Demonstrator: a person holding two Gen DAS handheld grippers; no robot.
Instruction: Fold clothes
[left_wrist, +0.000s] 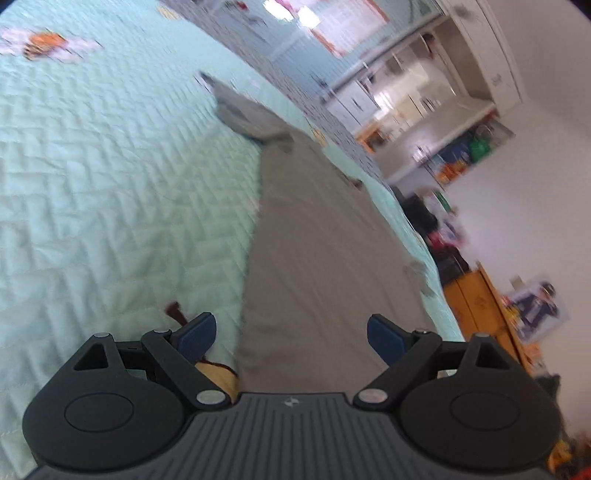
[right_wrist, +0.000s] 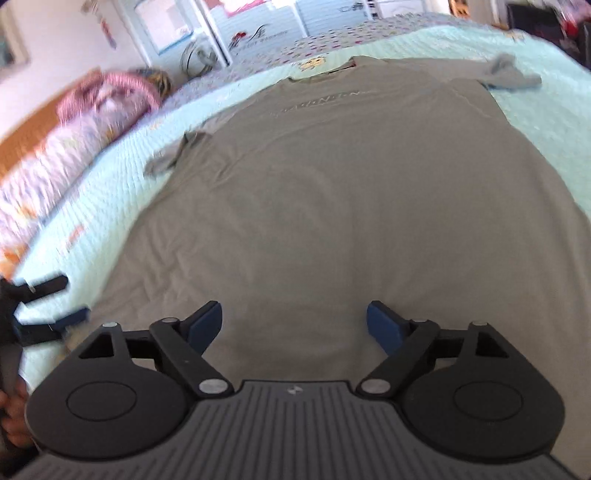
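Grey-brown cotton T-shirt (right_wrist: 332, 206) spread flat on pale mint quilted bedspread (right_wrist: 110, 184), filling centre of right wrist frame; collar toward top, faint lettering across chest, short sleeves crumpled at upper left and upper right. Right gripper (right_wrist: 295, 325) low centre, jaws wide, nothing between blue pads, hem below. Left gripper (left_wrist: 291, 334) low centre of own view, jaws wide, empty, above shirt's side edge. Left gripper also visible at left edge of right view. Frames blurred.
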